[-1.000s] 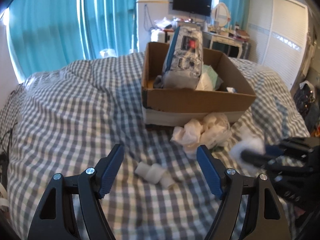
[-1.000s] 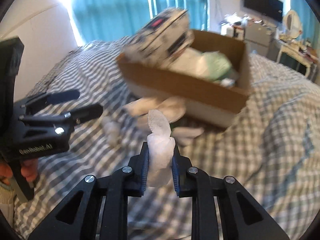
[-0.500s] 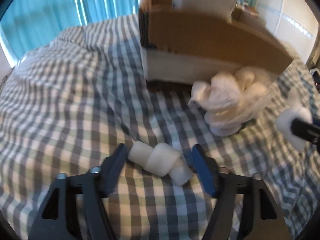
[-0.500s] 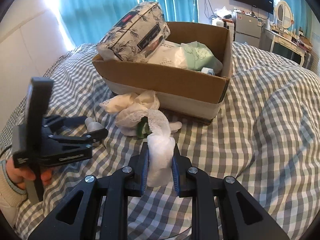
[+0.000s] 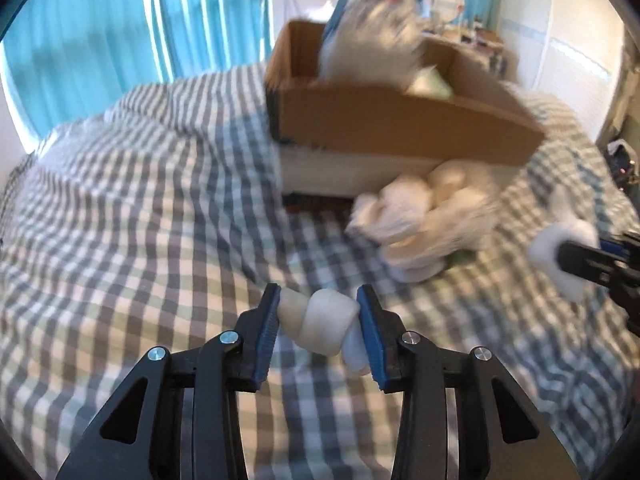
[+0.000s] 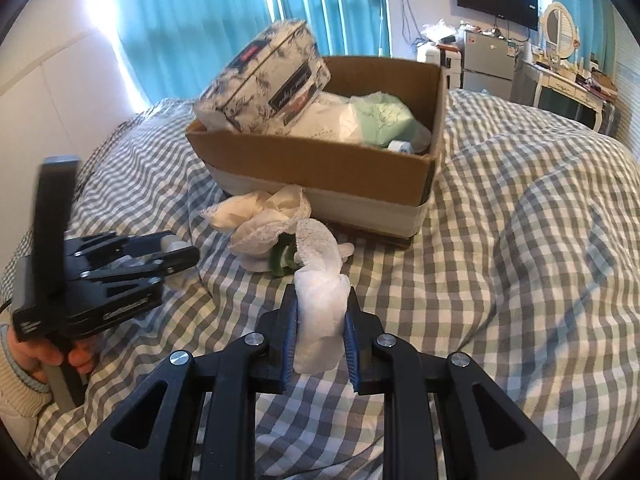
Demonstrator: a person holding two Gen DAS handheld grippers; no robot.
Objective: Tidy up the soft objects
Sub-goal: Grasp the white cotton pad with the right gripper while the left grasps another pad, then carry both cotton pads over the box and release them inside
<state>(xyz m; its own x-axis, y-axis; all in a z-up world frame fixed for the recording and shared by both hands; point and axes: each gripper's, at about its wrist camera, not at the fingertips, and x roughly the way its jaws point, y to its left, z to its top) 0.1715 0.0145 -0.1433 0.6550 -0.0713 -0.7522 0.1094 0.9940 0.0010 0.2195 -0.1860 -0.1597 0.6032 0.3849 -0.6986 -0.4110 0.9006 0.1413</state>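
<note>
A bed covered in a grey and white checked duvet (image 6: 500, 240) fills both wrist views. Near its middle sits an open cardboard box (image 6: 320, 160) holding a floral-printed pack of tissues (image 6: 268, 84) that leans over the box's rim, with a pale green packet (image 6: 384, 116) beside it.

The left gripper (image 5: 318, 312) points down toward the bed. Its 2 blue-padded jaws have just been closing, and a knotted white cloth roll (image 5: 324, 322) now sits between them, touching both pads. The roll lies crosswise, 1 end at each pad.

The right gripper (image 6: 320, 320) is nearly closed and pinches a white gauze wad (image 6: 320, 300), which stands upright between the pads and sticks out above them. In the left wrist view this gripper and its wad (image 5: 560, 252) appear at the right edge, blurred.

A loose heap of white cloths (image 6: 264, 220) lies on the duvet just in front of the box, touching its lower edge, with something green (image 6: 282, 258) partly hidden beneath it.

A hand (image 6: 52, 354) in a cream sleeve grips the left gripper's handle. Teal curtains (image 6: 200, 20) hang behind the bed.
</note>
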